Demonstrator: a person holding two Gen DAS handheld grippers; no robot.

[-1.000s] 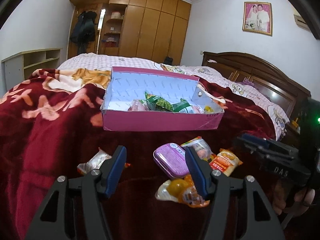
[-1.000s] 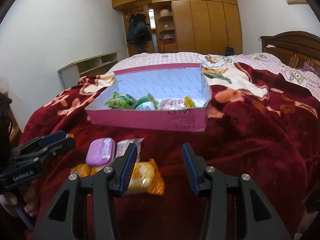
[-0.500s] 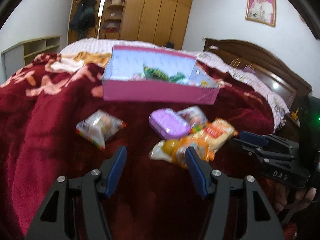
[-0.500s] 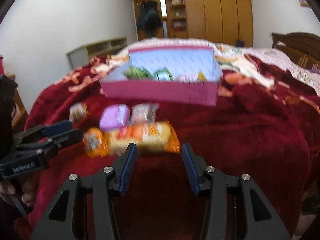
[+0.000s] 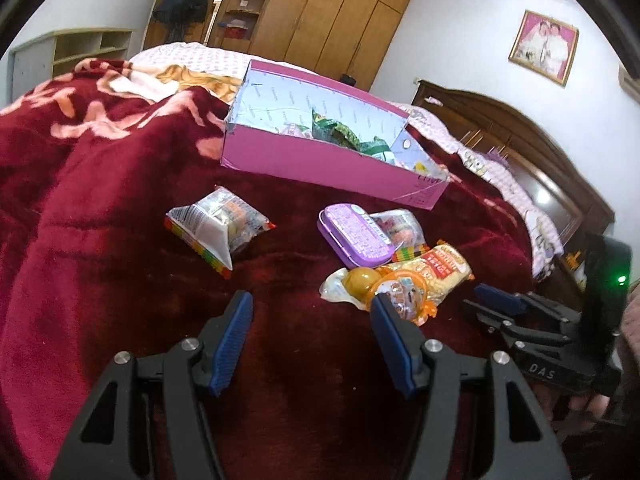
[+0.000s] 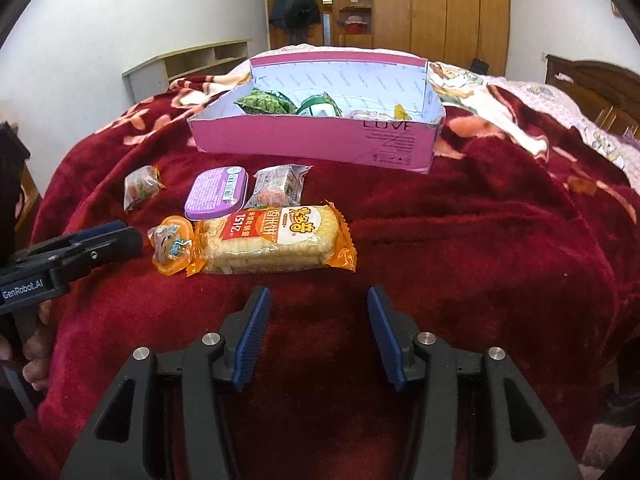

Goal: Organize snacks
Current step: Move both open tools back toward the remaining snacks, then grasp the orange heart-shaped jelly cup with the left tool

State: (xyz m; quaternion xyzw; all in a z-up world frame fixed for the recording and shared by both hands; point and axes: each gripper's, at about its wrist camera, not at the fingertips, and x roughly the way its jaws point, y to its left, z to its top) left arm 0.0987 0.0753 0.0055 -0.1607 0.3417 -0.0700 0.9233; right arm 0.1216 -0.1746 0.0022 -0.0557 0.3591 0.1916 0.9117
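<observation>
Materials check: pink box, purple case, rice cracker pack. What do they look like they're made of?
Pink box: looks like cardboard, matte pink outside and pale printed lining, with creased, bent top edges.
Purple case: probably tin or hard plastic, with rigid rounded corners, a raised rim and a slight sheen.
Rice cracker pack: thin glossy plastic film, with a clear window, crimped ends and glare.

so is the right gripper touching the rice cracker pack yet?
Apart. The right wrist view shows bare blanket between the opening right gripper and the rice cracker pack.
</observation>
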